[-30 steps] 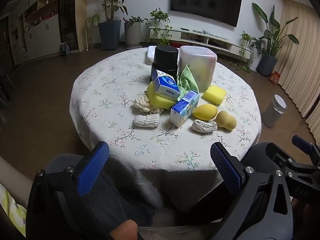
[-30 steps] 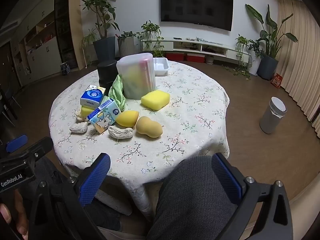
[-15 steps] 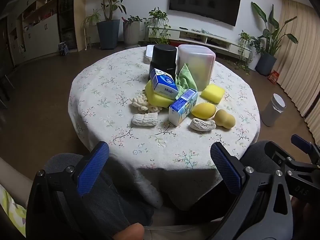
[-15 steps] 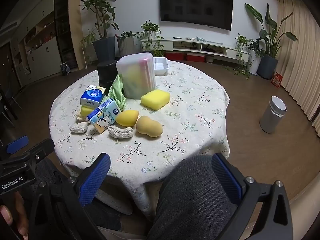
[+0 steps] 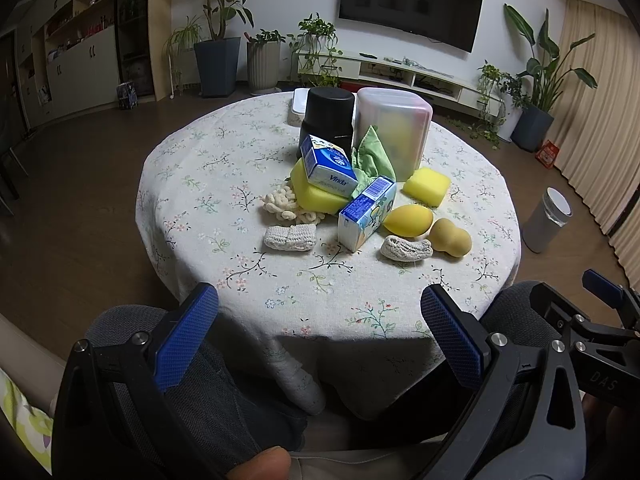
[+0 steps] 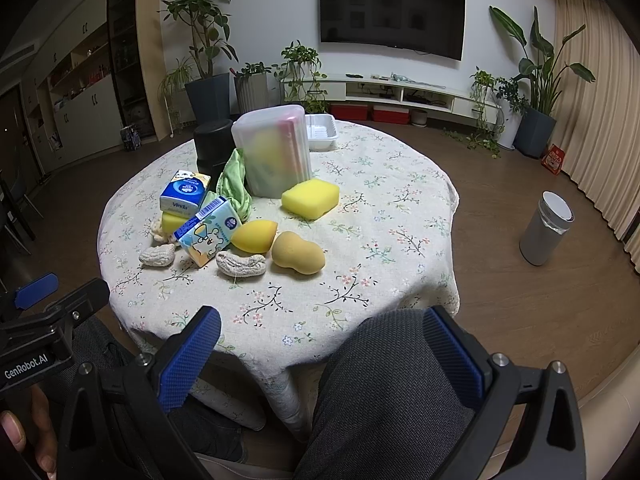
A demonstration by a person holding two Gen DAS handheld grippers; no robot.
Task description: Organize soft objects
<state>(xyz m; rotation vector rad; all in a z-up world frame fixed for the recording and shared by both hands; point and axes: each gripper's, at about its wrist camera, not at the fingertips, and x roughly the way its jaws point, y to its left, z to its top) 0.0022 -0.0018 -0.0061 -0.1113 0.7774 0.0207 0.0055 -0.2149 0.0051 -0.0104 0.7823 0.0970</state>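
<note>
Both tongs point(image 5: 319, 308) point(image 6: 322, 330) barely shifted, still spread wide, short of table point(image 6: 400, 208).

"Vinda" on blue tissue pack point(image 5: 329, 166) – "GenRobot.AI" on left gripper point(image 6: 30, 364) body – "DAS" on right gripper point(image 5: 604, 376) body

The right gripper point(image 6: 320, 344) hangs low before the round table point(image 6: 400, 200), jaws spread wide, holding nothing; on the flowered cloth sit a clear plastic box point(image 6: 278, 150), a yellow sponge point(image 6: 310, 199) just in front of it, a green cloth point(image 6: 236, 184), two tissue packs point(image 6: 182, 194), a yellow egg-shaped puff point(image 6: 254, 235) beside a tan gourd-shaped puff point(image 6: 298, 253); the left gripper point(image 6: 36, 320) shows at the lower left edge.
</note>
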